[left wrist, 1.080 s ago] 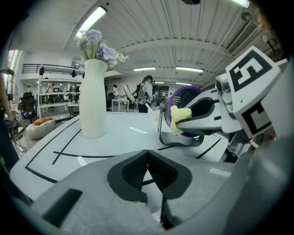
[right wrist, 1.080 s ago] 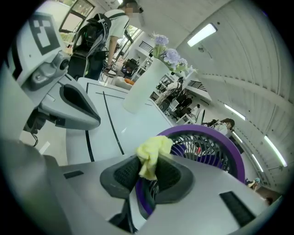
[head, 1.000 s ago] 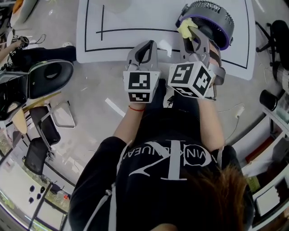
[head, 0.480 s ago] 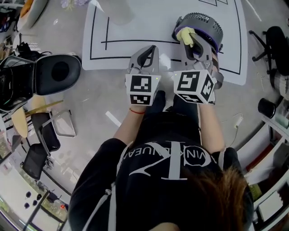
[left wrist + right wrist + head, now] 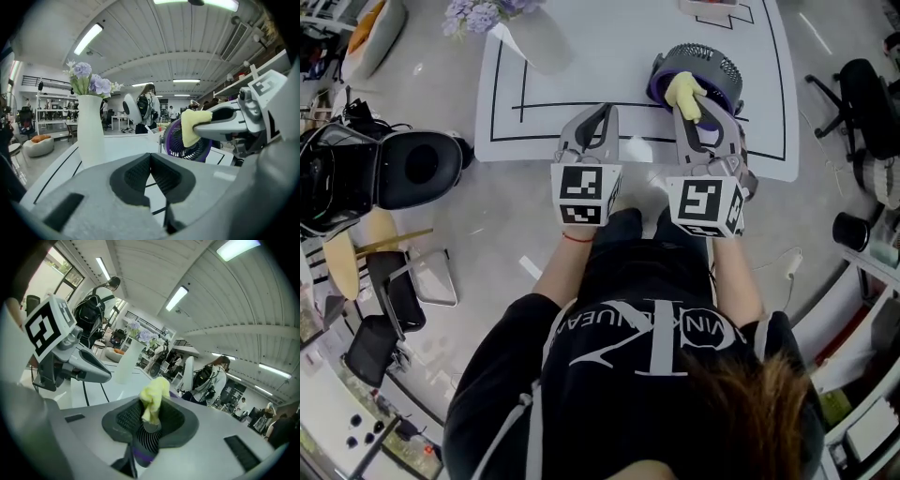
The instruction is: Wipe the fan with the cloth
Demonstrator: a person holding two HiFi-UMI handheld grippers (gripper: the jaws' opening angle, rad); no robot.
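Cloth (image 5: 685, 94) first: it is a small yellow rag, soft and light by the look of it, so expect it to fold and drag rather than push. The right gripper (image 5: 689, 114) pinches its lower end between closed pads, and a loose tuft stands free above them. That tuft should do the wiping, not the jaw tips, though I judge it could snag in a grille.

The fan (image 5: 696, 75) sits on the white table (image 5: 581, 56) at about 1 o'clock in the head view, with a purple rim and its grey grille turned up towards you. The cloth shows over its 6 o'clock edge; I cannot tell whether they touch. The fan looks like light plastic that may skid under a sideways rub. If you steady it, take the rim or body, never the thin grille bars.

Your left gripper (image 5: 602, 117) is at the right one's 9 o'clock, close alongside, with its jaws pressed together on nothing. Both grippers point towards 12 o'clock and tip slightly downward, with your forearms reaching straight out from your body. A white vase (image 5: 91, 129) of purple flowers stands on the table at 11 o'clock, well apart from the fan.
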